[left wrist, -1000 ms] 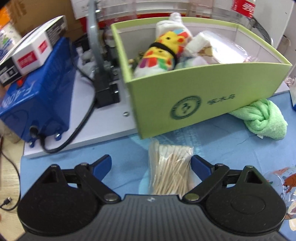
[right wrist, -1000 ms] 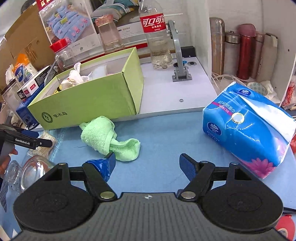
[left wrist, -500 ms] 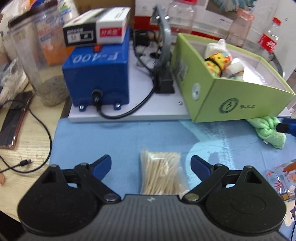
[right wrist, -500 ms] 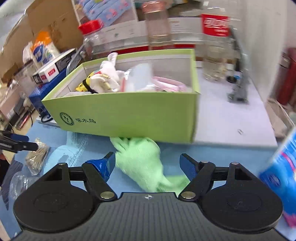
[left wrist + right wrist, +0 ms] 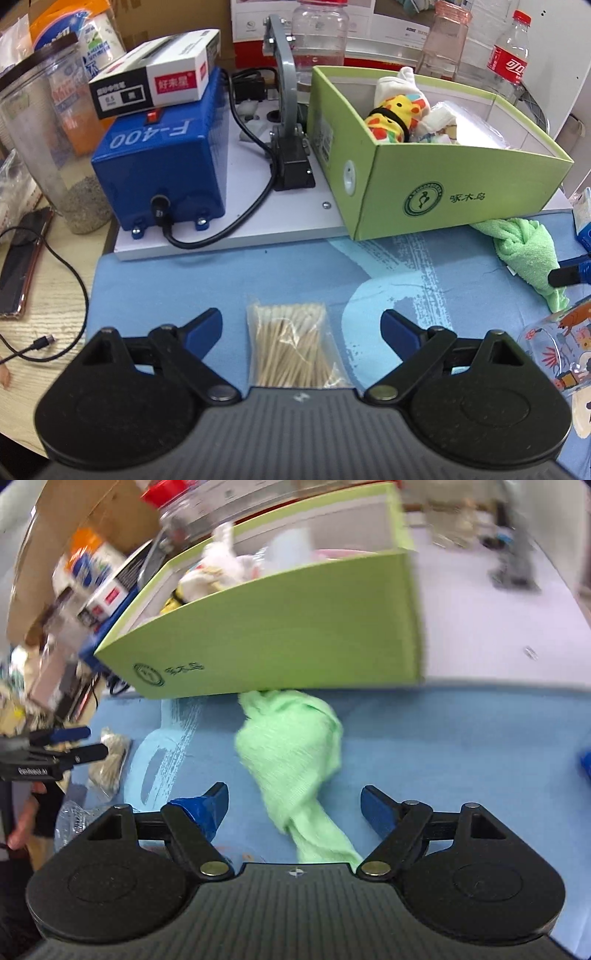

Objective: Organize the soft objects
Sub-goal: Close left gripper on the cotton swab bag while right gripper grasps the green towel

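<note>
Towel of green terry cloth is the thing I go for now; it lies crumpled on the blue mat, its upper end touching the bottom edge of the green box, its thin tail pointing toward me. My right gripper is above it with the fingers spread wide, one on each side of the tail, holding nothing. I judge the grasp is not yet made.

In the left view, the same towel is at the right edge of the mat, beside the front corner of the box. Inside the box I already see a soft toy in yellow with colour patches, white cloth pieces and a clear plastic bag, so I judge that part of the sorting is done and the towel is what remains.

My left gripper is also wide open and empty. Between its fingers lies a flat clear bag of cotton swabs, thin wooden sticks with white tips; it looks stiff, not really soft.

Further out, on the white board at the back of the desk, stands a blue metal unit with a black cable, and a small carton lies on top of it.
</note>
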A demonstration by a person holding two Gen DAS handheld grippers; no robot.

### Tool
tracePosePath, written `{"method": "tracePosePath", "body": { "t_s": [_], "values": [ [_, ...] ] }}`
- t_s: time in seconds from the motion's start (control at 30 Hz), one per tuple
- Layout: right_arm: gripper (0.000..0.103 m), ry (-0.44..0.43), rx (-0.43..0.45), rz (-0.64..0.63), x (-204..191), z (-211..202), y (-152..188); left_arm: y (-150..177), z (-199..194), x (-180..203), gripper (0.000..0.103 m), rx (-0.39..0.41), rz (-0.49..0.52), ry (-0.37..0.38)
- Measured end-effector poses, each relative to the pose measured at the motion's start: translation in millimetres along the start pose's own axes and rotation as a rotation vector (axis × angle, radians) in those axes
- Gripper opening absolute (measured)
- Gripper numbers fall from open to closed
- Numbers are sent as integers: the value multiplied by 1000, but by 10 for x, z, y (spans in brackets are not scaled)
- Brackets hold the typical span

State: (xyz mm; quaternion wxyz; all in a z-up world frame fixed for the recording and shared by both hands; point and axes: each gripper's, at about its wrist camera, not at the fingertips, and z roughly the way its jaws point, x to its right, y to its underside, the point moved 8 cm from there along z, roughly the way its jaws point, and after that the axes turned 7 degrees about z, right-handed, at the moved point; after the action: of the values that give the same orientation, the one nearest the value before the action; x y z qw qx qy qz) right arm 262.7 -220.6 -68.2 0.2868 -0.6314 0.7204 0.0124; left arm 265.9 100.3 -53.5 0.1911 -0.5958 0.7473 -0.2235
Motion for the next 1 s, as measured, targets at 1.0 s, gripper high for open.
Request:
{"method": "tracePosePath", "body": {
  "t_s": [1.0],
  "values": [
    [76, 237, 82, -379, -316, 477, -231, 238, 219, -115, 57, 0, 25, -16]
  ]
}}
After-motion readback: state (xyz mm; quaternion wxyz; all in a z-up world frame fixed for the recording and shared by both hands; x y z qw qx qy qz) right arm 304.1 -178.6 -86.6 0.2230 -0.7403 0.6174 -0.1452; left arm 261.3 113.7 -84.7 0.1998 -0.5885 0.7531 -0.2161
